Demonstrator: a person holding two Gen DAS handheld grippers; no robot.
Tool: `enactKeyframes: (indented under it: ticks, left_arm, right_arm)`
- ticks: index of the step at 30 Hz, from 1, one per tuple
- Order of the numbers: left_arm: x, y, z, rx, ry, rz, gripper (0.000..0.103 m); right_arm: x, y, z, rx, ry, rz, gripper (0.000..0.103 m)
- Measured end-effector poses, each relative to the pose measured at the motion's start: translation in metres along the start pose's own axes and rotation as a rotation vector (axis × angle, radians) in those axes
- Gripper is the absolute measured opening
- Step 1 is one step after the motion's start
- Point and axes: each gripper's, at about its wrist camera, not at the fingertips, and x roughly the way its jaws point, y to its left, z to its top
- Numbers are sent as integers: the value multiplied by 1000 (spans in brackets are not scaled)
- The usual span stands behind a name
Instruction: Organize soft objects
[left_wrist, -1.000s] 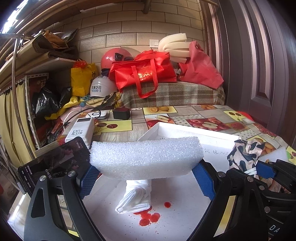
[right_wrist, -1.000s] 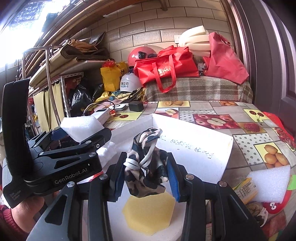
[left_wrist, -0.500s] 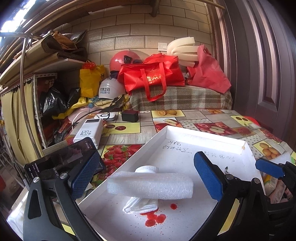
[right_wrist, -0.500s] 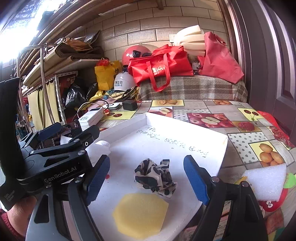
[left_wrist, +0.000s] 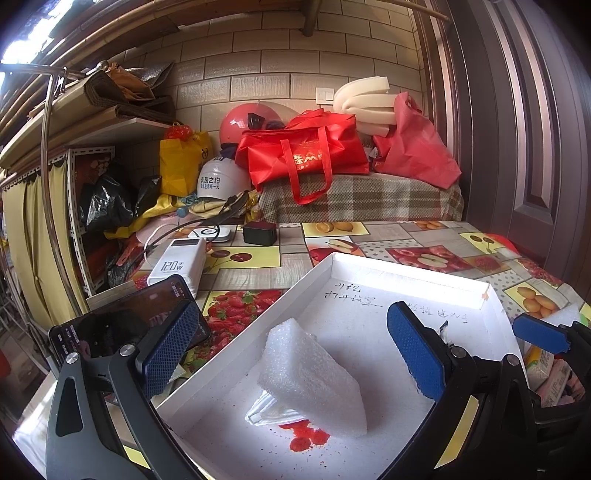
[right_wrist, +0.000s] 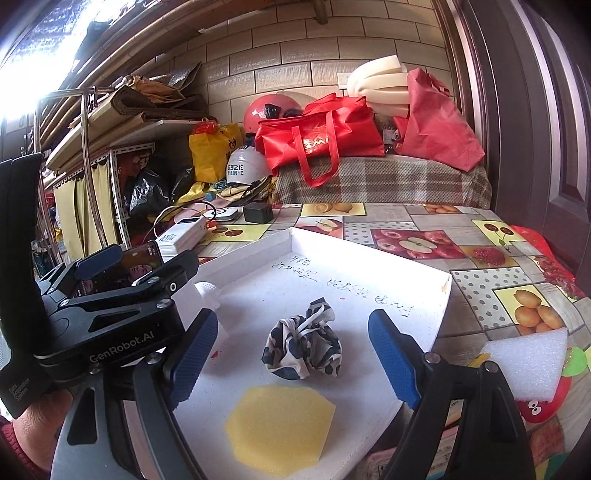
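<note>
Four soft items: all lying in one white tray (left_wrist: 406, 273), none gripped.
Foam block (left_wrist: 314, 380): white, tilted, leaning on a folded white cloth (left_wrist: 266, 410), left part of tray, beside red stains (left_wrist: 303, 437).
Patterned cloth (right_wrist: 303, 343): crumpled, black and white, mid-tray, lying free.
Yellow sponge (right_wrist: 277, 428): flat, near edge of tray, just in front of the patterned cloth.
Left gripper (left_wrist: 291, 343): jaws spread wide, foam block below and between them, pads clear of it.
Right gripper (right_wrist: 291, 354): jaws spread, patterned cloth between them untouched.
Outside tray: second white foam piece (right_wrist: 524, 365) on the fruit-print tablecloth (right_wrist: 480, 236), to the right.
Left of tray: phone (left_wrist: 122, 325), power bank (left_wrist: 177, 262).
</note>
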Motion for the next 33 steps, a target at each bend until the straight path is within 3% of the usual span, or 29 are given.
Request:
enactKeyframes:
  ticks: [9, 13, 33]
  left_arm:
    - [-5, 0, 4, -7, -23, 0, 103]
    - [-6, 3, 3, -22, -33, 1, 103]
    - [-9, 13, 0, -34, -41, 25, 103]
  right_arm:
    - [-3, 1, -1, -3, -20, -8, 88]
    - [-5, -1, -1, 12, -29, -22, 103]
    - [2, 1, -2, -2, 12, -3, 103]
